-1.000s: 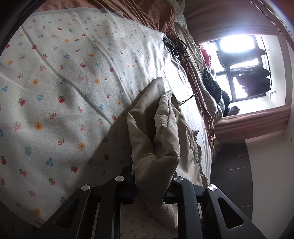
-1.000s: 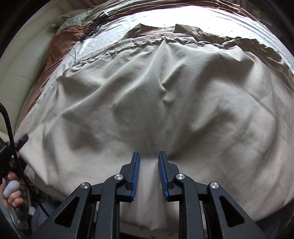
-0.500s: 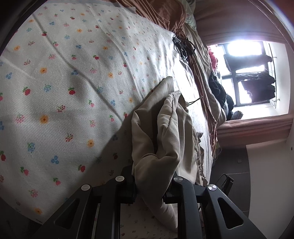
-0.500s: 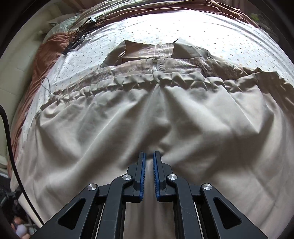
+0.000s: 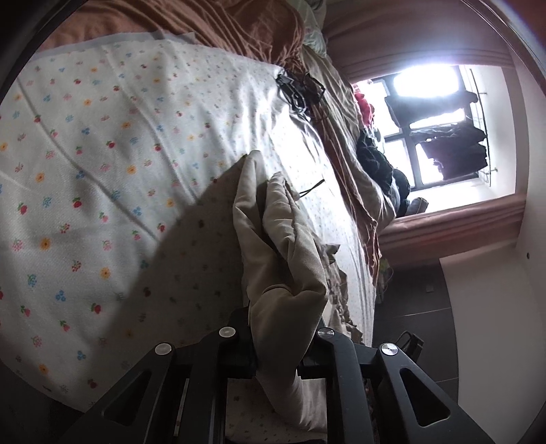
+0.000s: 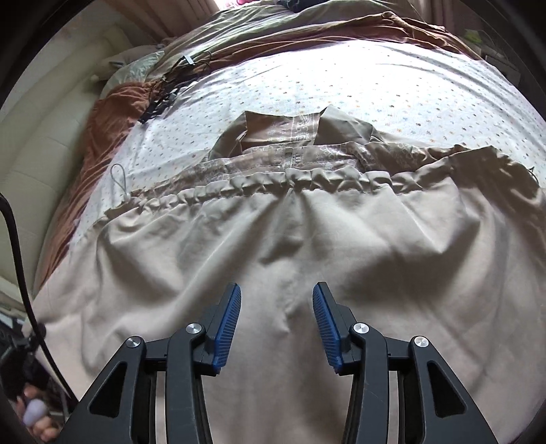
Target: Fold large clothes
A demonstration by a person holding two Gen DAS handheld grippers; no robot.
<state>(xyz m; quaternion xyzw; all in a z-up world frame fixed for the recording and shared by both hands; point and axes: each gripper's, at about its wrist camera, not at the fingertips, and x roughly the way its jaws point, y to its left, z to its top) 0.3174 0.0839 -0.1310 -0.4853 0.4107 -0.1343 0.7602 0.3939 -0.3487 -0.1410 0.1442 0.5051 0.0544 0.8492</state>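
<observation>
A large beige garment (image 6: 307, 239) lies spread on the floral bed sheet (image 6: 375, 85), its gathered drawstring band (image 6: 273, 184) running across the middle. My right gripper (image 6: 276, 307) hovers over the near part of the cloth. Its blue pads (image 6: 230, 317) stand apart and its jaws are opening, with nothing pinched between them. In the left wrist view, a bunched fold of the same beige garment (image 5: 283, 246) rises off the sheet (image 5: 85, 170). My left gripper (image 5: 279, 328) is closing tight on that fold, which hides its fingertips.
A brown blanket (image 5: 221, 30) and black cables (image 5: 300, 88) lie at the bed's far side, under a bright window (image 5: 436, 129) with dark clothes hanging. A cream padded headboard (image 6: 51, 153) stands left. A person's hand (image 6: 34, 410) and a dark cable (image 6: 17, 256) are at lower left.
My right gripper's pads went from nearly together to wide apart, and it drew back so more of the bed shows. My left gripper lifted slightly, still gripping the fold.
</observation>
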